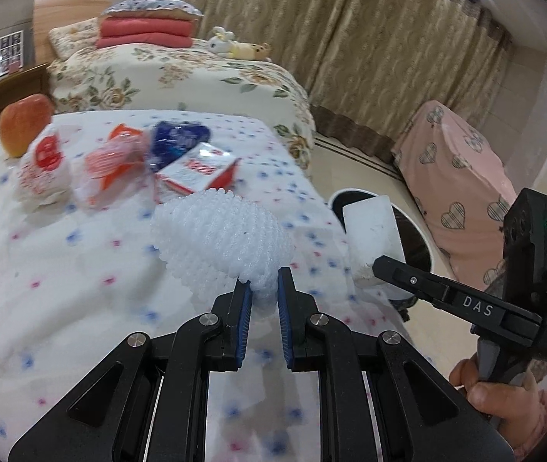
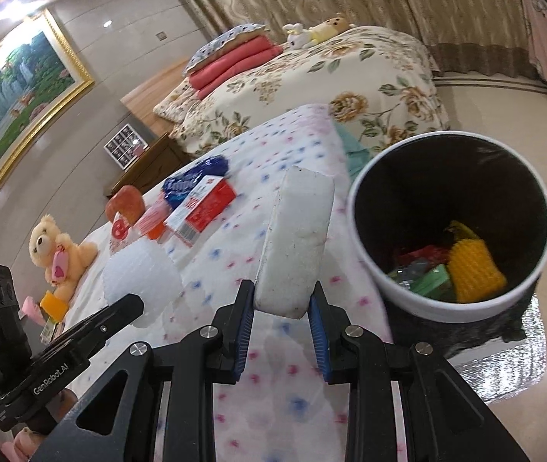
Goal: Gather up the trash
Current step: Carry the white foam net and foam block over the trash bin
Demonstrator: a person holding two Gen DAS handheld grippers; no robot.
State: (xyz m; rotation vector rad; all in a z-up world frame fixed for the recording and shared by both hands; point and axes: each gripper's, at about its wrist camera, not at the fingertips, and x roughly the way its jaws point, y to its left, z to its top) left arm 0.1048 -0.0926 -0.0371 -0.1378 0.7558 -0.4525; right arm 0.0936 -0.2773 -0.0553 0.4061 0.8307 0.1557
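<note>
My left gripper [image 1: 265, 283] is shut on the lower end of a white foam fruit net [image 1: 221, 236], held above the dotted bedspread [image 1: 61, 277]. The same net [image 2: 140, 281] shows at the left of the right wrist view. My right gripper [image 2: 281, 300] is shut on a white foam block [image 2: 296, 238], held up just left of the trash bin [image 2: 450, 308]. In the left wrist view the block [image 1: 373, 231] hangs in front of the bin [image 1: 419, 238]. The white bin has a black liner and holds a yellow net and coloured wrappers.
On the bedspread lie an apple [image 1: 23, 125], white and red wrappers [image 1: 44, 165], a blue bag [image 1: 177, 144] and a red-and-white carton [image 1: 200, 171]. A teddy bear [image 2: 57, 254] sits at the bed's left. A floral bed [image 1: 181, 73] stands behind; a pink-covered object [image 1: 454, 177] stands on the floor.
</note>
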